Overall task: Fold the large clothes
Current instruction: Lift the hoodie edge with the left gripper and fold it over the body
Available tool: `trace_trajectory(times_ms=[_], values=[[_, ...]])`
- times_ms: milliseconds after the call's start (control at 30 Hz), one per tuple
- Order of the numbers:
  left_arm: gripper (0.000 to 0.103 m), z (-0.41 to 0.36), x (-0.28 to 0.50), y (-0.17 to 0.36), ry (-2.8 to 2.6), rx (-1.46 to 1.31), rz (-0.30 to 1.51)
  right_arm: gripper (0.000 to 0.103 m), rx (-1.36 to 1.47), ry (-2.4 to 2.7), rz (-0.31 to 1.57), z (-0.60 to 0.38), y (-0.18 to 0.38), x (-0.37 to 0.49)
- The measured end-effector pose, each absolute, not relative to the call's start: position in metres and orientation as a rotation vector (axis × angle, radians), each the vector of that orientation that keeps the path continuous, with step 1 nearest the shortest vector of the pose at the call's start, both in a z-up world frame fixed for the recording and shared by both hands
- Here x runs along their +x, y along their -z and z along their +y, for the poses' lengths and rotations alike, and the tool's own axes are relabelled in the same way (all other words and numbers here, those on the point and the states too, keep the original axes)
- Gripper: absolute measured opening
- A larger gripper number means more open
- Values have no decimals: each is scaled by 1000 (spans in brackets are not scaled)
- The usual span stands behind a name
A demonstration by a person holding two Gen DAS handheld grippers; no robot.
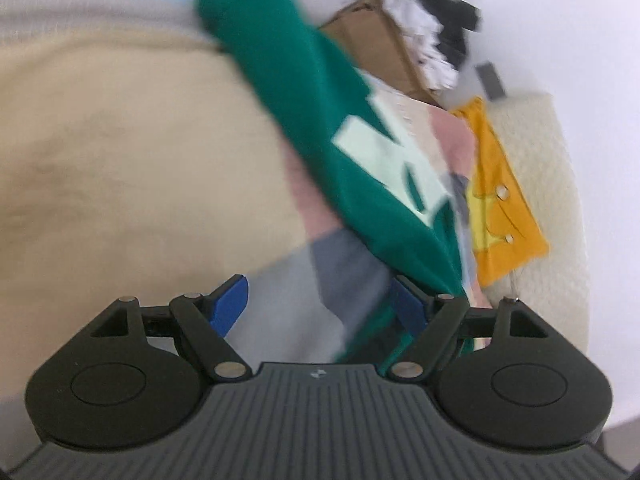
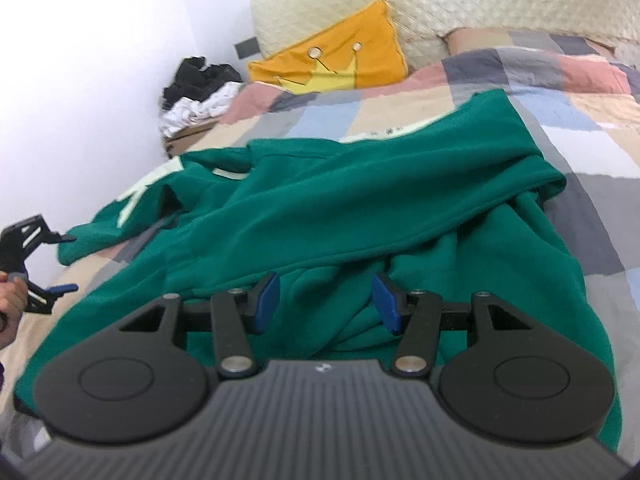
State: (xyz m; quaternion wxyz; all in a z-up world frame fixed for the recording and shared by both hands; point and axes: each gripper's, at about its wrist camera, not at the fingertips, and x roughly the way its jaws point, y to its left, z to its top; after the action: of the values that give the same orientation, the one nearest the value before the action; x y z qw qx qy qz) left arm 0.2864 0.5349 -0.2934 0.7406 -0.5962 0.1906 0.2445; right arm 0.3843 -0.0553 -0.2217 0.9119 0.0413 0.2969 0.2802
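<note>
The sweatshirt point(image 2: 340, 208) lay on the bed point(image 2: 580, 152). A cushion point(image 2: 340, 60) stood behind it at twelve o'clock, a box point(image 2: 188, 136) of clothes point(image 2: 196, 88) at ten o'clock.

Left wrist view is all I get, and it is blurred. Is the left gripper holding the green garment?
Observer: No. In the right wrist view the left gripper is open at the green garment's edge, with nothing between its jaws.
Operator: And the right gripper?
Observer: The right gripper is over the garment's near edge, with fabric bunched between its pads. I cannot tell whether they pinch it.
Operator: How does the garment lie?
Observer: Rumpled, partly folded over itself, on the patchwork quilt.
</note>
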Motion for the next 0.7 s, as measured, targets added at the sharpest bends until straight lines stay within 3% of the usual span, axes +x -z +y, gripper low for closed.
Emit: trace_trajectory(times_ms=[567,700], values=[[82,673,329,344,-489,-1620,198,54,-26,-403,550,-12,239,415],[80,690,343,337,-565,-1548,210,54,-41,-407,557,-1,240,419]])
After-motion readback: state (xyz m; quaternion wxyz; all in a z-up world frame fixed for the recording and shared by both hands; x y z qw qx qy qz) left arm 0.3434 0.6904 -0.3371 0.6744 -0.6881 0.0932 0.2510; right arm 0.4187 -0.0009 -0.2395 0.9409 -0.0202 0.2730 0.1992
